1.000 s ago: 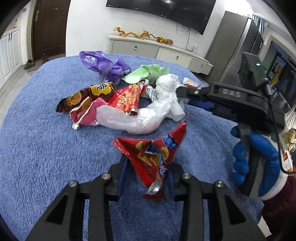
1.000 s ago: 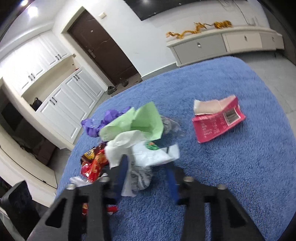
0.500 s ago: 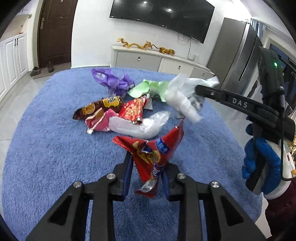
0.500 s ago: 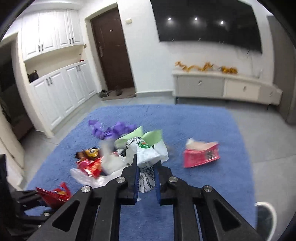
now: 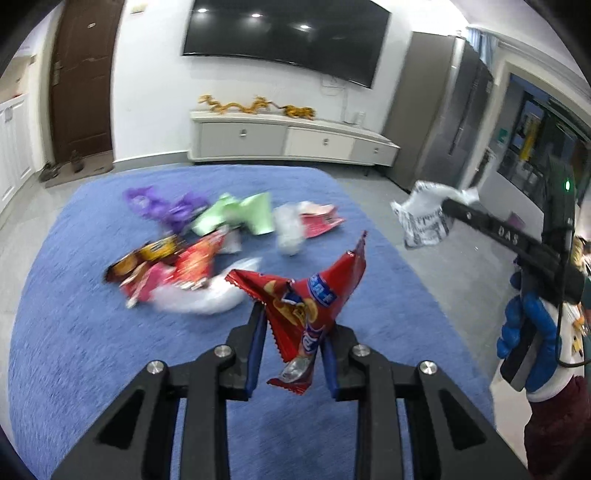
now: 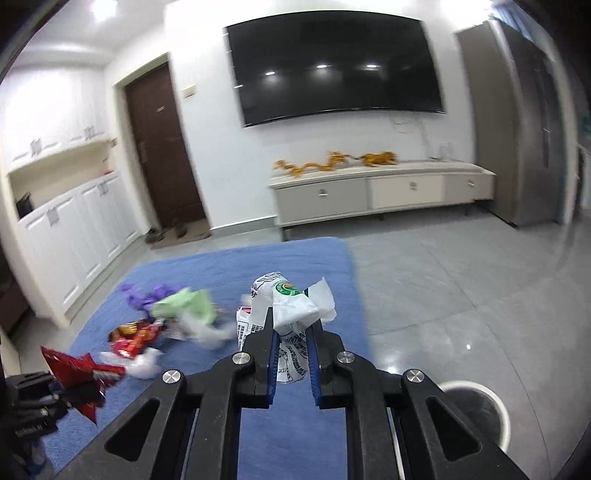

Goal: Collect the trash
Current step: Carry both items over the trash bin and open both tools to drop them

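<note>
My left gripper [image 5: 293, 325] is shut on a red snack wrapper [image 5: 306, 295], lifted above the blue rug [image 5: 74, 332]. The same red wrapper [image 6: 79, 373] shows at the lower left of the right wrist view. My right gripper [image 6: 292, 321] is shut on a crumpled white printed wrapper [image 6: 291, 306], held up over the rug's right edge; the white wrapper [image 5: 424, 218] also hangs in the air at the right of the left wrist view. More trash lies on the rug: a purple wrapper [image 5: 162, 203], a green paper [image 5: 236, 214], a pink packet [image 5: 321, 221], clear plastic [image 5: 199, 299] and red and brown wrappers [image 5: 173, 266].
A round bin [image 6: 476, 410] with a white rim stands on the grey tile floor at the lower right of the right wrist view. A low white TV cabinet [image 5: 288, 140] and a wall TV [image 5: 284, 33] are behind the rug. A blue-gloved hand [image 5: 528, 332] holds the right gripper.
Both grippers have risen from the rug with their wrappers. The right gripper closed on the white wrapper, lifted it off the pile and swung right, off the rug's edge, bringing the bin into view.
</note>
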The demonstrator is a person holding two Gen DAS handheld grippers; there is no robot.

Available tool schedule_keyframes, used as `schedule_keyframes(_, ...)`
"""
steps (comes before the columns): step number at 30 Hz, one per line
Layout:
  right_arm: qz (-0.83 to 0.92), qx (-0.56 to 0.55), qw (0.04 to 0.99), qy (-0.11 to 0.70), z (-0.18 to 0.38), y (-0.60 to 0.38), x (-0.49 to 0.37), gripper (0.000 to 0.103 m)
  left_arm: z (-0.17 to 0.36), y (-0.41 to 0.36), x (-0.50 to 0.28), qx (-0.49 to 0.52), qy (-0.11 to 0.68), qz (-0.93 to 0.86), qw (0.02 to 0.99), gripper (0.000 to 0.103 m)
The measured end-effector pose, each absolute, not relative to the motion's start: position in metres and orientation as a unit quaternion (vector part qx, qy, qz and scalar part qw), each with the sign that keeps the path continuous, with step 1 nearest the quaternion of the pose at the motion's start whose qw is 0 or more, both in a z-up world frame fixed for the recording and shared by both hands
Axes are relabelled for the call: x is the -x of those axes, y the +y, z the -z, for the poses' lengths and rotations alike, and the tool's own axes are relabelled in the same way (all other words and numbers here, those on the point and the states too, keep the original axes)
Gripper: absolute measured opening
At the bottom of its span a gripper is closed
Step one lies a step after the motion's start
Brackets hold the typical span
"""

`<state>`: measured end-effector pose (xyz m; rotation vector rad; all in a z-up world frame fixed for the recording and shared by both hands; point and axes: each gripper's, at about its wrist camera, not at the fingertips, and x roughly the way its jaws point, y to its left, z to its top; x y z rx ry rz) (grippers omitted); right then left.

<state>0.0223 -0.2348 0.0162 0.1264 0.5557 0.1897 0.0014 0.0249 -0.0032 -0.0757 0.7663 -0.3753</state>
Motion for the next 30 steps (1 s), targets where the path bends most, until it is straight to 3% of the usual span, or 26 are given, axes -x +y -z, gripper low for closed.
schedule_keyframes(8,0.011,-0.123,0.946,0.298,0.019,-0.352,0.001,0.013,-0.01,-0.089,-0.044,-0.008,0.381,0.272,0.883,0.026)
schedule_keyframes(23,0.091,-0.205,0.896,0.384,0.118,-0.469,-0.004,0.017,0.038,-0.313,-0.106,-0.054,0.452,0.383,0.804,0.027)
schedule_keyframes(27,0.104,-0.214,0.887,0.395,0.129,-0.477,-0.008,0.039,0.054,-0.33,-0.118,-0.022,0.479,0.397,0.783,0.053)
schedule_keyframes(28,0.106,-0.216,0.886,0.396,0.131,-0.478,-0.008,0.044,0.058,-0.333,-0.121,-0.018,0.482,0.397,0.781,0.054)
schedule_keyframes(30,0.112,-0.218,0.884,0.398,0.132,-0.483,-0.007,0.045,0.062,-0.337,-0.125,-0.011,0.49,0.4,0.775,0.054)
